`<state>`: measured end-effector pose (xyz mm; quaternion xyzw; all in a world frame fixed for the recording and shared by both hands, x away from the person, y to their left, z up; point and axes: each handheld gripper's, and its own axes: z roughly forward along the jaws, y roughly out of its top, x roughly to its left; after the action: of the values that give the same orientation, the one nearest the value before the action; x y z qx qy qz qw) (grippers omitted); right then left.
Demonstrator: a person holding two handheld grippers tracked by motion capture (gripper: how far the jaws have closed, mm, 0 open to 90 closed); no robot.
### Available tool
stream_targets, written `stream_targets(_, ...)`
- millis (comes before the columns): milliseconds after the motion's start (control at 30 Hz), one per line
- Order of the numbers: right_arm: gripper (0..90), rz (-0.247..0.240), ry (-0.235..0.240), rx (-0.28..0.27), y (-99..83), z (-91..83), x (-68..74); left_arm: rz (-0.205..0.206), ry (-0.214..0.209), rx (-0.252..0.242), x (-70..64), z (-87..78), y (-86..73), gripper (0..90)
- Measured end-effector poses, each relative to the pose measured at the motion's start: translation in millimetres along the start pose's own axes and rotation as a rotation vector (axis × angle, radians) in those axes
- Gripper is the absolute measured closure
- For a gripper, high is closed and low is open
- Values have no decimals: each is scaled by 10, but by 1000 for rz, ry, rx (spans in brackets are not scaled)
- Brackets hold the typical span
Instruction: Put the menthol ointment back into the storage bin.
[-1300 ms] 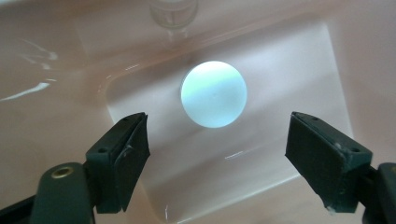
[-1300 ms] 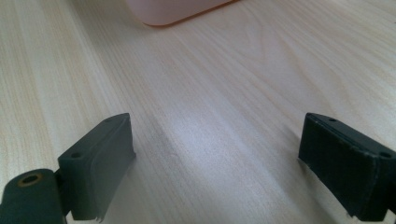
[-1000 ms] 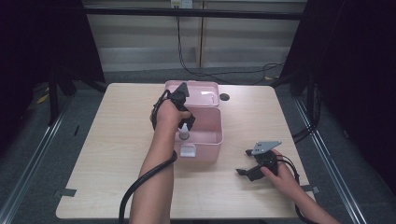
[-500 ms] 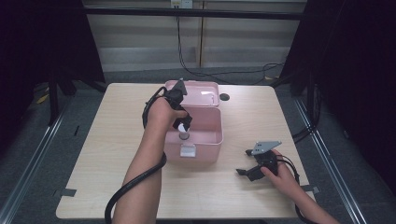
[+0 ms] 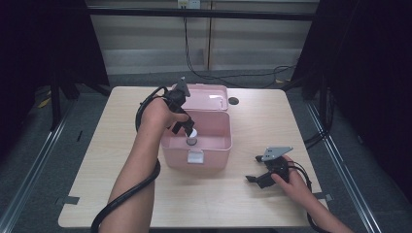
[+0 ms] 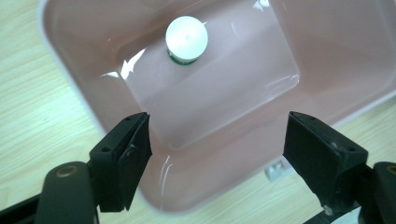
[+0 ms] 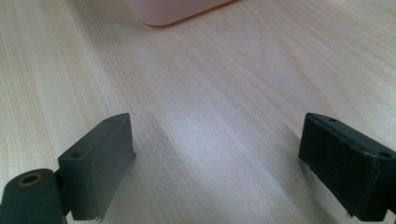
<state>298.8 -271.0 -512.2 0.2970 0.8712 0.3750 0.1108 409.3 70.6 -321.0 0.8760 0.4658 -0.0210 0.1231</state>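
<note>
Wooden table — left gripper wide open, empty, above bottle in pink box.

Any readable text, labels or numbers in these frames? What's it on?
None readable.
Small bottle in the pink box: green band under its white cap, any print too small and blurred to read.
Box front latch: no legible marking.
Left tongs and right tongs: black jaws, unmarked.
</note>
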Motion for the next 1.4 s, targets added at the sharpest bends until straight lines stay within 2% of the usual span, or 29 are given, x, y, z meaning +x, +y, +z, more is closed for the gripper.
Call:
stream_targets(267,96,0,0,0,0,0,0,14,7,-6,58,-140,-165,227)
stream_targets(767,96,0,0,0,0,0,0,-12,16,-16,312,-358,-622,227)
stream_targets(1067,96,0,0,0,0,0,0,-16,28,-7,413,-372,-799,227)
stream_targets(1100,96,1,0,0,0,0,0,-5,29,-3,427,-368,-822,227)
stream_targets(1300,96,0,0,0,0,0,0,-3,22,0,444,-323,-902,227)
stream_targets(1400,96,0,0,0,0,0,0,15,22,1,457,-276,-959,227)
